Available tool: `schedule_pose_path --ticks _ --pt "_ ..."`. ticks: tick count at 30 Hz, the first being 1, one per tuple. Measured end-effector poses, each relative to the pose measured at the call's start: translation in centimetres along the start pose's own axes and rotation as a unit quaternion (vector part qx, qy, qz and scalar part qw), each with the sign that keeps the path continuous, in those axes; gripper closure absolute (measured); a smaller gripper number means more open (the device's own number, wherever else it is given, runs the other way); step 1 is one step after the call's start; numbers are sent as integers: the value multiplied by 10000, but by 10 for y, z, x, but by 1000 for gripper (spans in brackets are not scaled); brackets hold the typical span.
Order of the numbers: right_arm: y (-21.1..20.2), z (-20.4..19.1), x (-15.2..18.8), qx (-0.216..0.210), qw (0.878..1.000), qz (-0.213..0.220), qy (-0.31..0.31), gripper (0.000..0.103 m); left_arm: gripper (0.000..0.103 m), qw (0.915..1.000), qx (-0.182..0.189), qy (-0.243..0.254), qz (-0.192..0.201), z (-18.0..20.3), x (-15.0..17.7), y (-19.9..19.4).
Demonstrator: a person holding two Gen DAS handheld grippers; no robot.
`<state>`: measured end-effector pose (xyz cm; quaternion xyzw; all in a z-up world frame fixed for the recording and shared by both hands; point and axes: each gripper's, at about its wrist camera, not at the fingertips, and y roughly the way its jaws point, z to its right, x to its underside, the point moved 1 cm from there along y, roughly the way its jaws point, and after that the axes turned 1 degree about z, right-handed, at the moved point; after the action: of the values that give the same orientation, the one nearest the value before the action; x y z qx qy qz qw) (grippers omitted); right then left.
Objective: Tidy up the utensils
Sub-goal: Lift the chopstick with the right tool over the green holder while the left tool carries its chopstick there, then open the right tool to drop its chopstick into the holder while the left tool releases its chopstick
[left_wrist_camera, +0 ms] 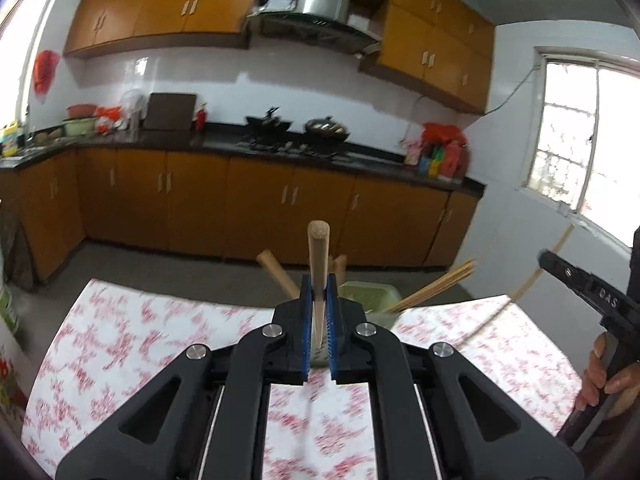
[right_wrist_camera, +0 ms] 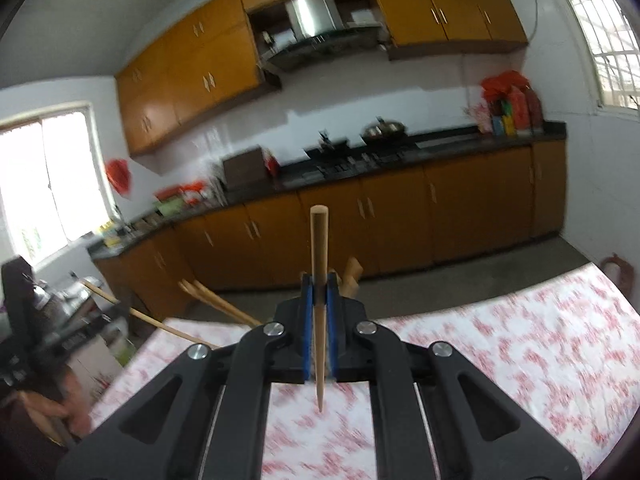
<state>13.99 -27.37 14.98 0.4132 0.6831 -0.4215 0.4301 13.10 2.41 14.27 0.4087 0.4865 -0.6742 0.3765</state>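
Left gripper [left_wrist_camera: 319, 300] jaws clamp chopstick [left_wrist_camera: 318, 256] upright | right gripper [right_wrist_camera: 319, 300] jaws clamp second chopstick [right_wrist_camera: 319, 256]

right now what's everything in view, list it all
chopstick in left tongs: 1, light wood, upright between the pads
chopstick in right tongs: 1, light wood, upright between the pads
utensil holder: 1, pale green, on the table behind the left tongs, wooden chopsticks leaning out
tablecloth: 1, white with red floral print, over the table
woks: 2, dark, on the stove
cabinets: orange-brown, under and above the counter
left tongs: black, blue pads, shut
right tongs: black, blue pads, shut
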Motion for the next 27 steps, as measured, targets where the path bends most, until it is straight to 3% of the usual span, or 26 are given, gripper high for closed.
schedule_pose_path --ticks 5,11,17,27 --pt "0 -19 -27 4 9984 545 -153 95 96 9993 212 162 249 26 -23 0" --pt "29 -28 -38 256 9949 934 -273 95 96 9980 98 104 613 36 -49 17" --pt "69 -24 -29 325 9961 771 -281 95 96 9968 -215 -56 770 30 -50 46" --pt "115 -12 -2 432 9981 390 -204 95 96 9977 -322 -293 518 18 -22 89"
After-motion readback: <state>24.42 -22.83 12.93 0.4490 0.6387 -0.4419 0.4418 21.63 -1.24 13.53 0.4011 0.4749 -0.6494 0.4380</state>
